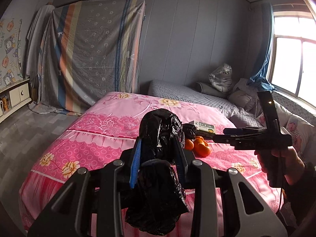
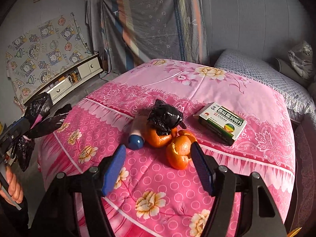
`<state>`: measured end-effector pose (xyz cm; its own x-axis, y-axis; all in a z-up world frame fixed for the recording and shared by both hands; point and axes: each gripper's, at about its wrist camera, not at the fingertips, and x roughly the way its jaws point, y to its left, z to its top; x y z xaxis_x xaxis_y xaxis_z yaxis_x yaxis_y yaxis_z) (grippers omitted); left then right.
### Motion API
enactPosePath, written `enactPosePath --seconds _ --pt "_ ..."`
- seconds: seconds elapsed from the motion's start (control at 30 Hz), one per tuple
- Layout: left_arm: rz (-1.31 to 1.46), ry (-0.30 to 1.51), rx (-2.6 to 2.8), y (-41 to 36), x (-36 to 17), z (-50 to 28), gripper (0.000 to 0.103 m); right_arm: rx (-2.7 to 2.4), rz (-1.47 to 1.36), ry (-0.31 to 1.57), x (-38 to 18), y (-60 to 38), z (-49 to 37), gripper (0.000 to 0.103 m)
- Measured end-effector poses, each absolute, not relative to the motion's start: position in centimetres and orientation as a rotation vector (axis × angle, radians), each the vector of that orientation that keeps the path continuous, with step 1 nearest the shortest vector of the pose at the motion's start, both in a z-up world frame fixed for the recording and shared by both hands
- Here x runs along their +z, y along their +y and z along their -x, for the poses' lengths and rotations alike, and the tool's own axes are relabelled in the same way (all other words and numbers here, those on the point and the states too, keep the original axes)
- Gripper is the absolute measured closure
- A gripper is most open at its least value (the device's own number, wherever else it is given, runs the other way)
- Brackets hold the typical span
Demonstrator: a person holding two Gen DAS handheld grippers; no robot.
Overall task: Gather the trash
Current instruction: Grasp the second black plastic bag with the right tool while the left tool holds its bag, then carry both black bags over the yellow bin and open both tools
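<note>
Left fingers (image 1: 136, 164): pinching crumpled black plastic bag (image 1: 160, 138).
Right fingers (image 2: 116, 169): spread; torn orange peel (image 2: 178, 152) just ahead between them.

Dim room, blown-out daylight from the window (image 1: 294, 59), heavy fisheye bending, dark corners.

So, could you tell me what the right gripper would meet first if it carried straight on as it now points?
Most likely the near orange peel, lying between the open jaws of the right gripper, though depth is uncertain.
</note>
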<state>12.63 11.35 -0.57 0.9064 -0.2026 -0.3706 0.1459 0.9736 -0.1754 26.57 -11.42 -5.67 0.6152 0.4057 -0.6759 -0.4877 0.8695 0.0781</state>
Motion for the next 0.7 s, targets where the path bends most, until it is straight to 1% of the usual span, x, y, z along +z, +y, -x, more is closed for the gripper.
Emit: enactPosePath --seconds 0.1,0.43,0.47,0.53,0.57,0.6,0.63,0.7 --pt "0.151 0.395 -0.175 11.6 -0.7 -12.4 0.073 0.478 0.153 0.762 -6.4 -9.6 -29.3 0.039" --pt "0.15 0.378 -0.174 12.3 -0.8 -11.7 0.073 0.417 0.105 0.854 -8.0 -7.3 -35.2 0.039" --pt "0.151 0.376 -0.179 12.3 -0.8 -11.6 0.073 0.417 0.093 0.869 -8.1 -7.2 -35.6 0.041" --pt "0.146 0.373 -0.18 12.2 -0.8 -11.5 0.073 0.42 0.091 0.889 -8.6 -7.0 -36.1 0.05" --pt "0.141 0.37 -0.177 12.1 -0.8 -11.4 0.073 0.415 0.099 0.891 -8.7 -6.8 -36.2 0.051" --pt "0.137 0.369 -0.176 12.1 -0.7 -11.3 0.073 0.411 0.105 0.888 -8.8 -6.7 -36.2 0.053" --pt "0.137 0.368 -0.175 12.1 -0.7 -11.3 0.073 0.413 0.105 0.891 -8.8 -6.6 -36.2 0.058" --pt "0.138 0.366 -0.174 12.1 -0.6 -11.2 0.073 0.414 0.102 0.896 -8.9 -6.7 -36.1 0.062"
